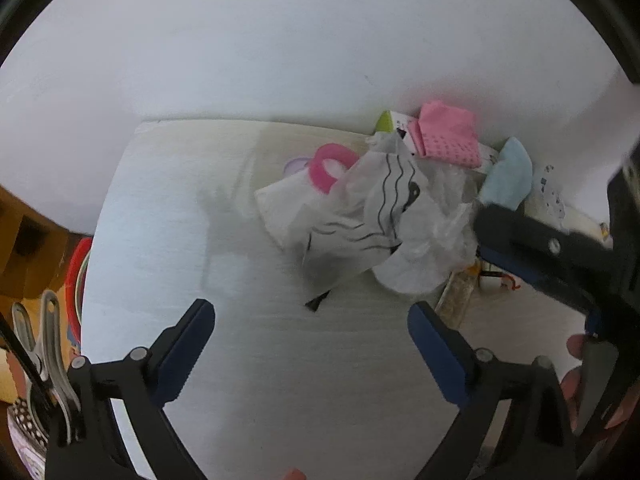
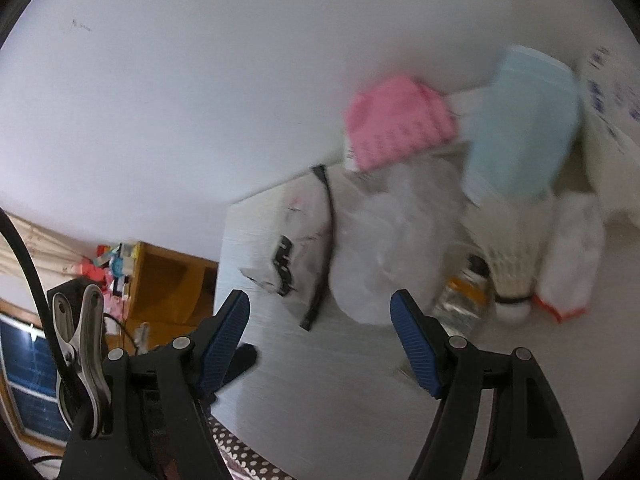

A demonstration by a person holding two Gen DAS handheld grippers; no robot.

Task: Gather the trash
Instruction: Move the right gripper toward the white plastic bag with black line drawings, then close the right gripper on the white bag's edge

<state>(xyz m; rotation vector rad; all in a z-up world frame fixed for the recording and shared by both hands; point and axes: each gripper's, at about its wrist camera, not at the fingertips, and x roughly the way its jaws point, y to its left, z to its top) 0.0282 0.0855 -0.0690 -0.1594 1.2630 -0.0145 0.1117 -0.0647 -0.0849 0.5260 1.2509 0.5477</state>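
Two sets of tongs, both spread and gripping nothing. My left gripper point(image 1: 310, 344) hangs over bare white tabletop point(image 1: 160, 240); my right gripper point(image 2: 320, 340) sits closer — the crumpled white plastic bag with black wavy lines point(image 1: 360, 216) lies just ahead of it, and ahead and to the right of the left one. That bag's long axis seems to run diagonally. Behind the bag crowd a pink dotted cloth point(image 1: 448, 136) and a pale blue cloth point(image 1: 508, 176) against the wall; open room lies only on the bag's near side.
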